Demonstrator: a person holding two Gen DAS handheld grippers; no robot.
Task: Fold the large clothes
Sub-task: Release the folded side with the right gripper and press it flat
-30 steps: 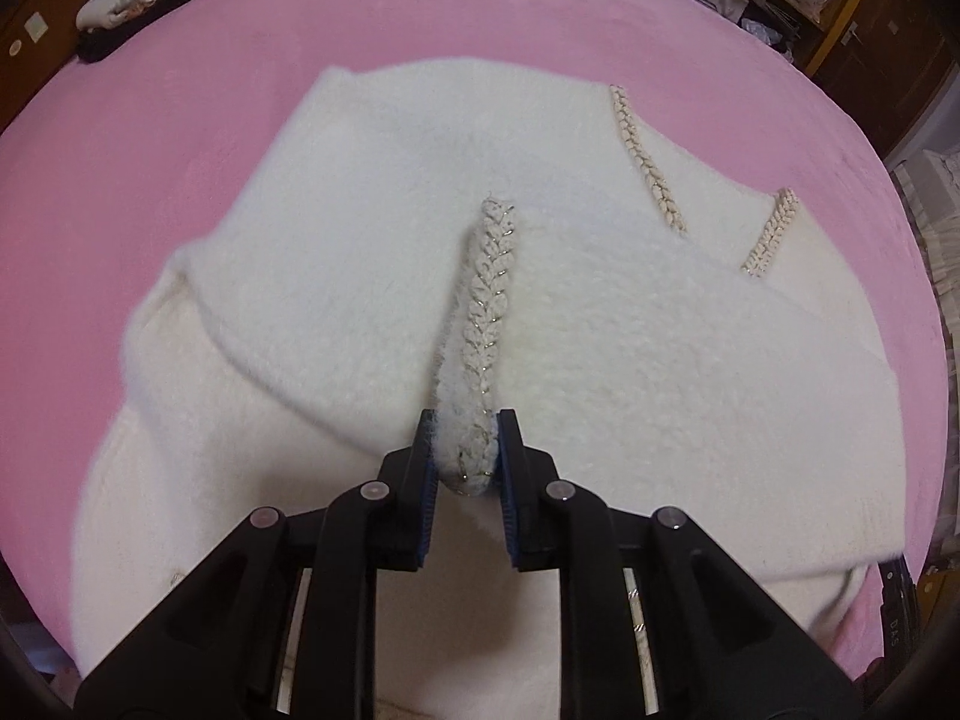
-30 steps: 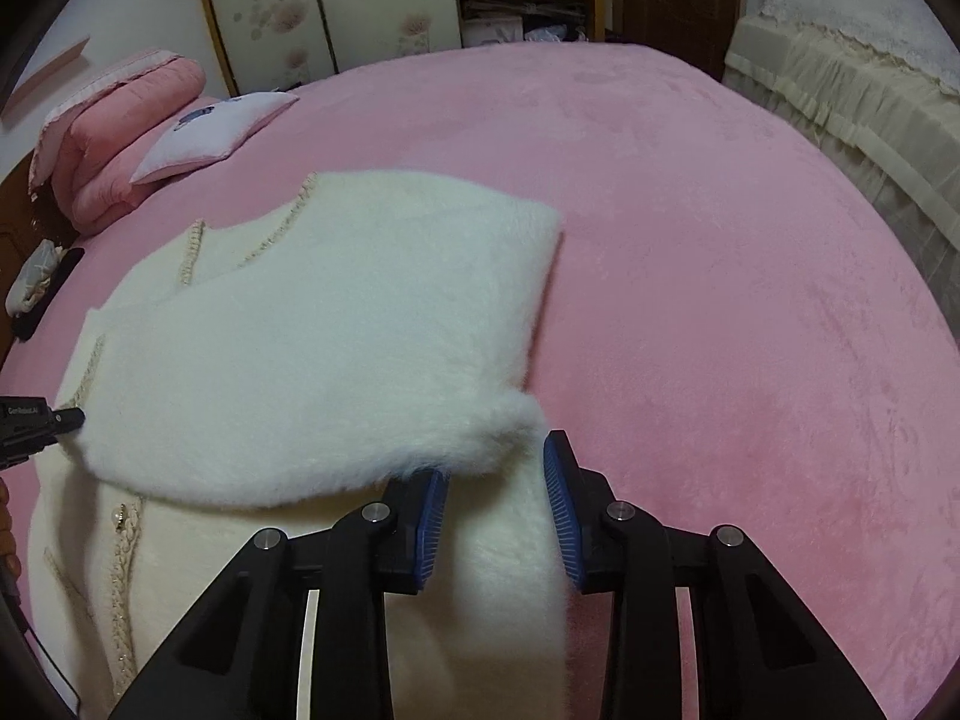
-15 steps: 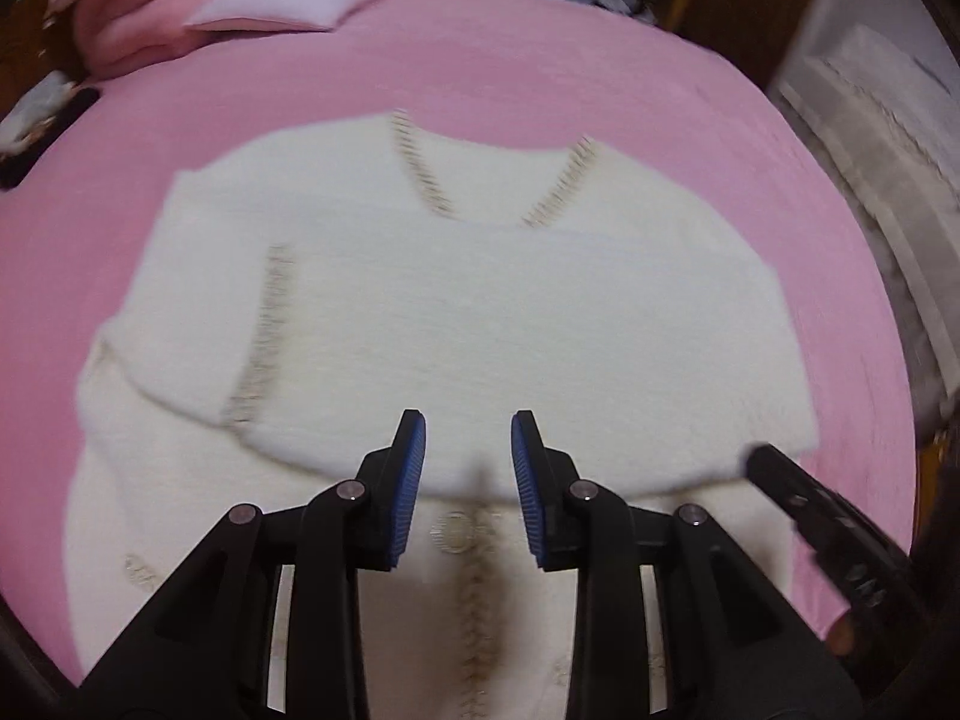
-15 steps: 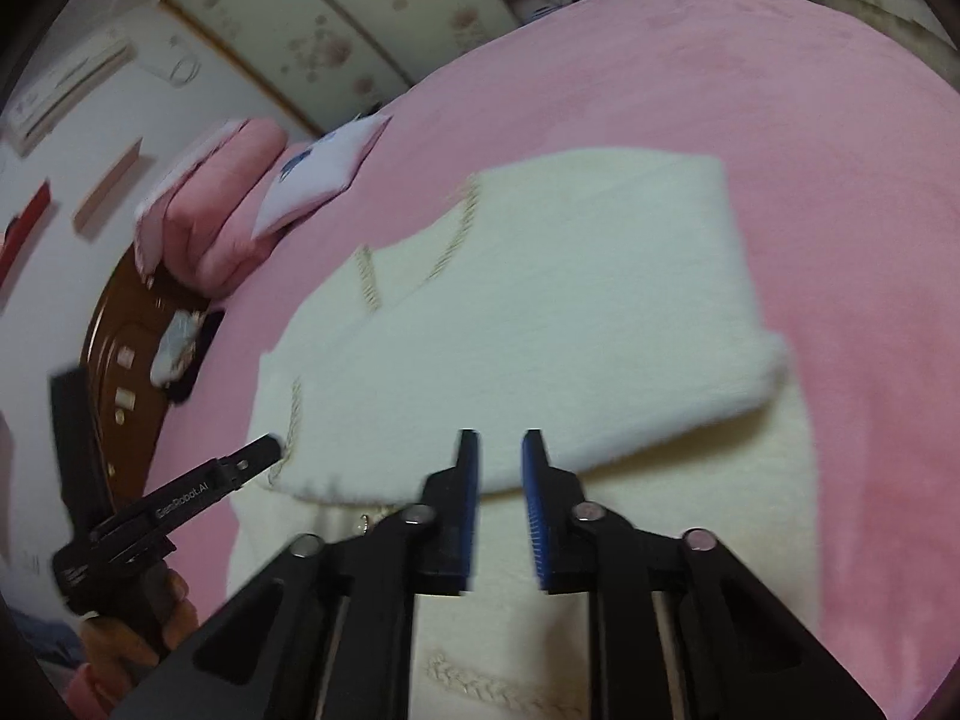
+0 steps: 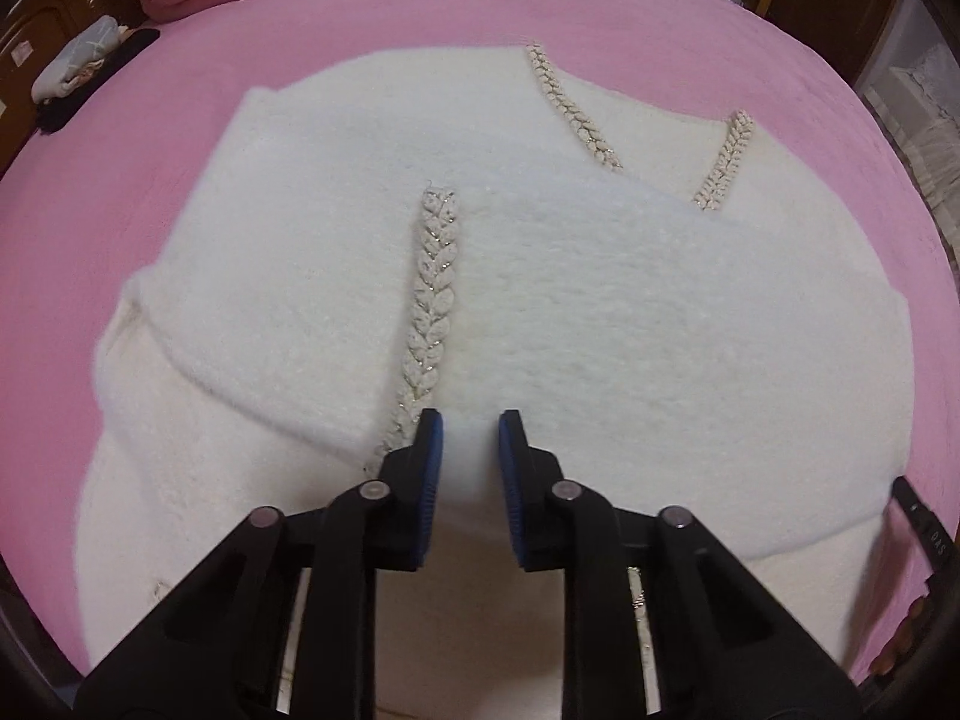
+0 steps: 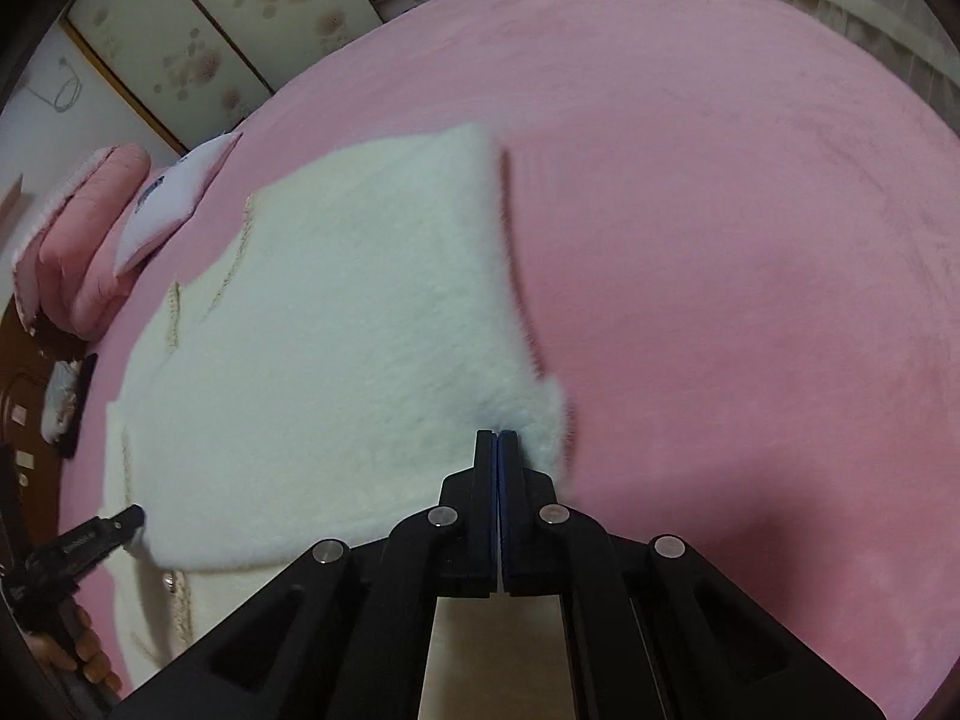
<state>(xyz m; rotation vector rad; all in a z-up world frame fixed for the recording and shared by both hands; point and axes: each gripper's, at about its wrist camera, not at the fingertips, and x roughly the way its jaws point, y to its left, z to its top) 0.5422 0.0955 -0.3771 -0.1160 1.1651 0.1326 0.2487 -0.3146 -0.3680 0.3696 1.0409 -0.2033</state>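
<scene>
A fluffy white cardigan (image 5: 570,312) with braided beaded trim (image 5: 435,294) lies on the pink bed, its sleeves folded across the body. My left gripper (image 5: 468,444) is open just above the folded sleeve's near edge, with nothing between its pads. In the right wrist view the cardigan (image 6: 336,330) fills the left half. My right gripper (image 6: 497,435) has its jaws pressed together at the sleeve's near right corner; whether any fabric is pinched between them is not visible. The left gripper's tip (image 6: 120,522) shows at the lower left of the right wrist view.
The pink bedspread (image 6: 720,240) spreads wide to the right of the cardigan. Pink bedding (image 6: 78,240) and a white pillow (image 6: 174,204) lie at the bed's far side. A small pile of clothes (image 5: 78,60) sits at the far left. Wardrobe doors (image 6: 210,42) stand behind.
My left gripper let go of the braided sleeve edge, which now lies flat on the cardigan, and opened. My right gripper went from open to shut and moved to the sleeve's right corner.
</scene>
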